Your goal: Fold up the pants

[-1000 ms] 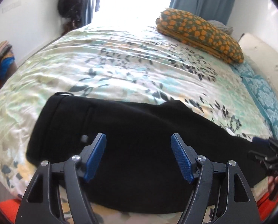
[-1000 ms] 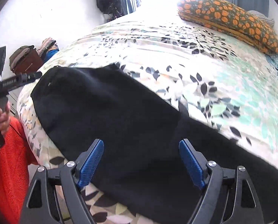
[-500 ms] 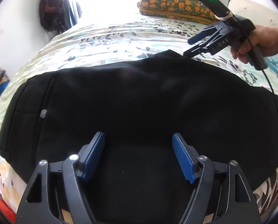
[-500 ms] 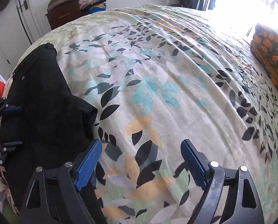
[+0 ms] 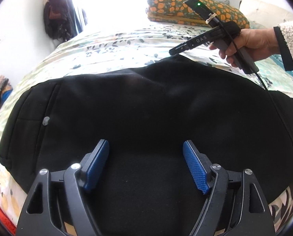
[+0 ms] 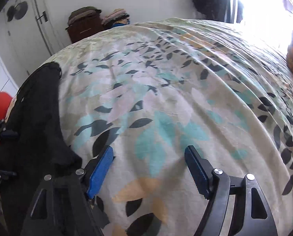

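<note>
Left gripper [image 5: 146, 153] hangs over the black pants [image 5: 146, 102], jaws opening, nothing pinched between them. Those pants lie flat across the leaf-print bedspread [image 6: 166, 90]. Right gripper [image 6: 148, 160], held in a hand [image 5: 250, 43], tips at the pants' far edge, jaws closing over bare bedspread just beside the pants.

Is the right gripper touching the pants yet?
Cannot tell. In the left wrist view the right gripper sits at the far edge of the black pants, its closing jaws edge-on; in its own view only bedsheet lies between them.
</note>
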Motion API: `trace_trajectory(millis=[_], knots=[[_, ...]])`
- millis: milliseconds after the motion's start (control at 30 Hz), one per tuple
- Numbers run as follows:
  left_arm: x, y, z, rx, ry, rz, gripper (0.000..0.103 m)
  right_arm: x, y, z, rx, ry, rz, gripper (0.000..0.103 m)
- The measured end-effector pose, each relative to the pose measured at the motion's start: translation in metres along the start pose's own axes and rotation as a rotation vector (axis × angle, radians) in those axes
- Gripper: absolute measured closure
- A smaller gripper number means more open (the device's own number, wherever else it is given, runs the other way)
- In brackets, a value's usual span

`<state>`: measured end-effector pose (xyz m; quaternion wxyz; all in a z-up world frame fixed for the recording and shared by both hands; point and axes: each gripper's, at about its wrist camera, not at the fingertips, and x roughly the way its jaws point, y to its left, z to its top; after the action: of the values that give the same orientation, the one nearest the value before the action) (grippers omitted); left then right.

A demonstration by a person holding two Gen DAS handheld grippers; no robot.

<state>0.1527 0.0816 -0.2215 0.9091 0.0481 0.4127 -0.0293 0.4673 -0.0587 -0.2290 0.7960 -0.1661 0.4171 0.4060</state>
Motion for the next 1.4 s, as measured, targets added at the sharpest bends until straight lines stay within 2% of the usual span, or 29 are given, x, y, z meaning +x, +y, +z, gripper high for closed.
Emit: trace_trajectory(millis=[67,167,200,300,367,433,500,633,700,800,867,933,1100,1400], knots=[[0.0,0.0,0.0,-0.001,0.001,0.0,0.024,-0.022,-0.012,-0.005,0.074,-0.008,-0.076,0.028],[0.001,0.002,0.004,-0.005,0.016,-0.009,0.023,-0.066,-0.008,-0.024,0.208,0.027,-0.106,0.023],[0.0,0.003,0.007,-0.01,0.029,-0.015,0.023,-0.087,0.001,-0.035,0.236,0.018,-0.107,0.017],[-0.01,0.007,0.016,-0.056,0.037,-0.011,0.022,-0.154,0.044,-0.082,0.306,-0.048,-0.139,0.009],[-0.026,0.006,0.021,-0.072,-0.013,-0.043,0.023,-0.193,0.078,-0.125,0.369,-0.059,-0.188,0.005],[-0.038,-0.005,0.023,-0.034,-0.051,-0.084,0.022,-0.222,0.115,-0.169,0.433,-0.068,-0.242,0.003],[-0.042,-0.023,0.021,0.024,-0.05,-0.124,0.022,-0.239,0.147,-0.21,0.467,-0.049,-0.32,0.002],[-0.031,-0.057,0.009,0.075,0.021,-0.196,0.022,-0.245,0.171,-0.266,0.564,-0.022,-0.427,0.002],[-0.02,-0.067,0.001,0.075,0.075,-0.177,0.022,-0.238,0.171,-0.283,0.596,0.001,-0.465,0.002],[-0.018,-0.074,-0.008,0.118,0.048,-0.15,0.021,-0.217,0.165,-0.302,0.659,0.076,-0.448,0.0],[-0.019,-0.073,-0.01,0.125,0.048,-0.148,0.02,-0.217,0.168,-0.306,0.668,0.044,-0.468,0.0],[-0.019,-0.07,-0.011,0.121,0.049,-0.152,0.02,-0.216,0.17,-0.305,0.659,0.054,-0.479,0.0],[-0.018,-0.072,-0.015,0.147,0.035,-0.135,0.019,-0.216,0.171,-0.312,0.651,0.005,-0.474,0.0],[-0.017,-0.072,-0.015,0.151,0.053,-0.131,0.018,-0.217,0.177,-0.315,0.65,-0.028,-0.494,0.0]])
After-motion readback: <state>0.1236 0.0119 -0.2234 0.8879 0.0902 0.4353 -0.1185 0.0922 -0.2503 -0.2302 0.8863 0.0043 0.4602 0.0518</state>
